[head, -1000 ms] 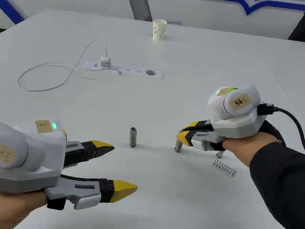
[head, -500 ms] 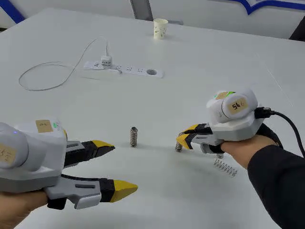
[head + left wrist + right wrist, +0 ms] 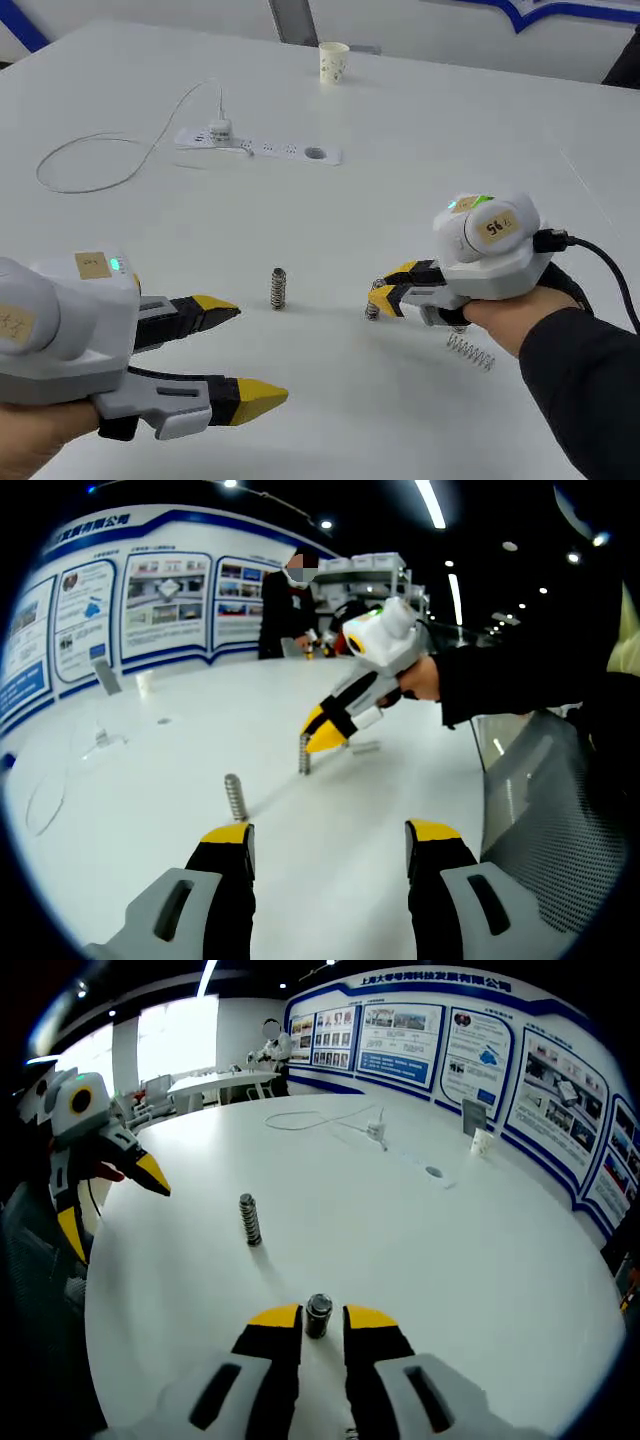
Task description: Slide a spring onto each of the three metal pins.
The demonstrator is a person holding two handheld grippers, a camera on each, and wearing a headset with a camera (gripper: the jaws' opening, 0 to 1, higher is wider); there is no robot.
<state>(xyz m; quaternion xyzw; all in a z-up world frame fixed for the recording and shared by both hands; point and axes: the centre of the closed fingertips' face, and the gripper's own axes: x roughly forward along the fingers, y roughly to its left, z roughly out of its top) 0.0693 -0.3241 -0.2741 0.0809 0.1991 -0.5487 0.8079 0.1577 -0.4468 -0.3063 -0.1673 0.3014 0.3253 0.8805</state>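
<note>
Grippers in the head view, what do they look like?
Both the left gripper and right gripper have white-grey bodies, black jaws with yellow tips, tan handwritten labels. The right one has a black cable; that arm wears a black sleeve.

White table (image 3: 450,130), blue-trimmed poster wall (image 3: 400,1025) behind, strip lights (image 3: 432,502) overhead.
</note>
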